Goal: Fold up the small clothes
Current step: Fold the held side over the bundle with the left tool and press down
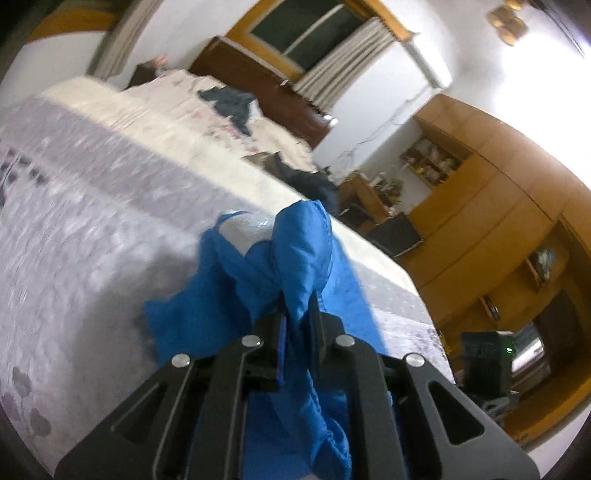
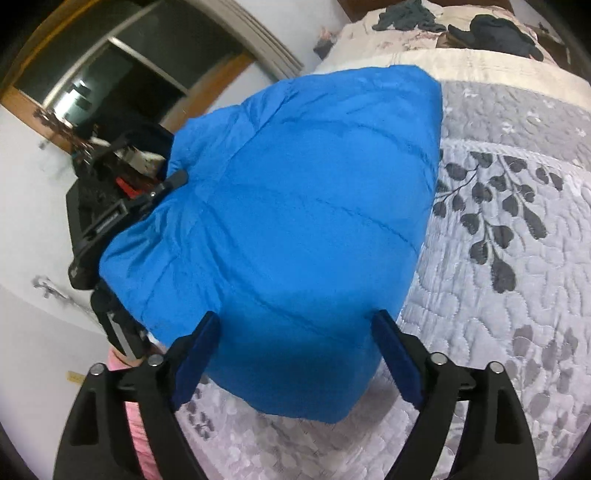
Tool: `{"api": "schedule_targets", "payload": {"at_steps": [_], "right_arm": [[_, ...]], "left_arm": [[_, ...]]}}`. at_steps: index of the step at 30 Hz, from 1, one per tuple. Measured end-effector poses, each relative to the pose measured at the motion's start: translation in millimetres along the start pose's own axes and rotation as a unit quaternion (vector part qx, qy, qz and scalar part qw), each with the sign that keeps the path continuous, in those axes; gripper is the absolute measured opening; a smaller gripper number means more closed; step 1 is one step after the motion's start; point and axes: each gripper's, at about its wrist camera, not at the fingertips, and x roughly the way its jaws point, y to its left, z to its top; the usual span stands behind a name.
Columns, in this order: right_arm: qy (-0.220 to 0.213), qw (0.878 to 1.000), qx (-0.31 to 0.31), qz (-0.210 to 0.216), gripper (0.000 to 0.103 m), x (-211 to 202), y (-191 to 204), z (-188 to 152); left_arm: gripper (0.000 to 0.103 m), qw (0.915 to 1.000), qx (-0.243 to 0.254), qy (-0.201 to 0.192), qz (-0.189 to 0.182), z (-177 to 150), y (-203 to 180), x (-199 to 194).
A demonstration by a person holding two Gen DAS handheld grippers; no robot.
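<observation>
A blue quilted small jacket (image 2: 295,206) hangs lifted above the grey bedspread (image 2: 517,295), its lower edge resting on the quilt. My left gripper (image 1: 297,319) is shut on a bunched edge of the jacket (image 1: 295,254), and cloth spills back over the fingers. In the right wrist view the left gripper (image 2: 168,184) holds the jacket's upper left edge. My right gripper (image 2: 295,326) is open, its blue-padded fingers (image 2: 201,350) spread on either side of the jacket's lower part, and nothing is pinched between them.
The grey leaf-patterned quilt (image 1: 92,221) covers the near bed. Dark clothes (image 2: 498,33) lie on the cream bedding beyond. Wooden cupboards (image 1: 498,221) and a low cluttered table (image 1: 369,199) stand past the bed's edge. A pink sleeve (image 2: 138,428) is at the lower left.
</observation>
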Motion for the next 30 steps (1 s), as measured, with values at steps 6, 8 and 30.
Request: {"api": "schedule_targets", "payload": {"at_steps": [6,8,30], "right_arm": [[0.018,0.997,-0.011,-0.08,0.091,30,9,-2],[0.022,0.995,-0.012,-0.092,0.092,34,9,-2],[0.018,0.998,0.014,-0.056,0.087,7,-6,-8]], "left_arm": [[0.013,0.9992,0.018,0.015,0.033,-9,20,7],[0.019,0.998,0.031,0.019,0.052,-9,18,2],[0.018,0.9919,0.066,0.073,0.08,-61,-28,-33]]}}
